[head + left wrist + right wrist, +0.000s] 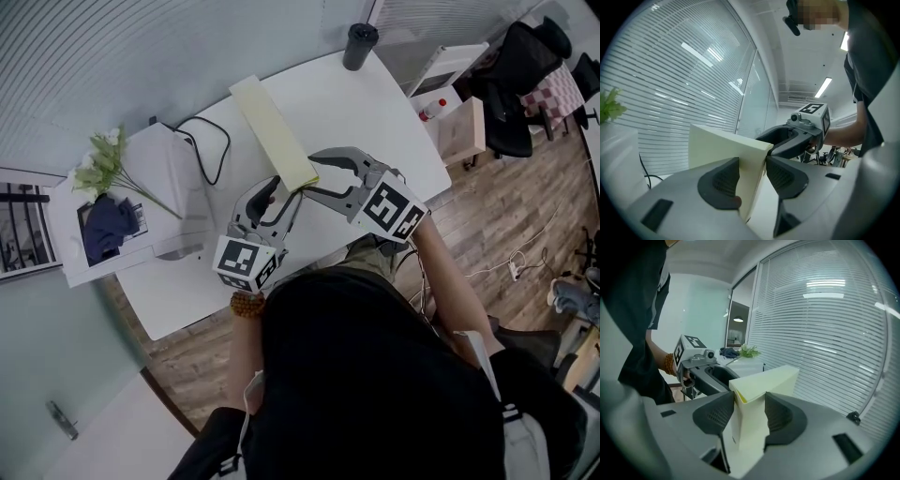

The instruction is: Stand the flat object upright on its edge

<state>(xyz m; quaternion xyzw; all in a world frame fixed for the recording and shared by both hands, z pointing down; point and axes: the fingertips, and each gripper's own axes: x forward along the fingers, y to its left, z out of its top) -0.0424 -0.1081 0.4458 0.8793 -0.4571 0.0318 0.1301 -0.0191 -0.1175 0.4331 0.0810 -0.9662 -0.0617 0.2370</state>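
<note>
A long, flat, pale yellow box (275,131) stands on its long edge on the white table (375,112), running away from me. My left gripper (279,192) clasps its near end from the left. My right gripper (317,173) clasps the same end from the right. In the left gripper view the box (722,150) fills the gap of the left gripper (753,176), both pads against its faces, and the right gripper (806,131) shows behind. In the right gripper view the box (764,380) sits between the pads of the right gripper (749,416), touching both.
A black tumbler (360,45) stands at the table's far corner. A white machine (173,187) with a black cable (211,141) and a bunch of flowers (103,159) take up the left side. The table's near edge is right below my grippers.
</note>
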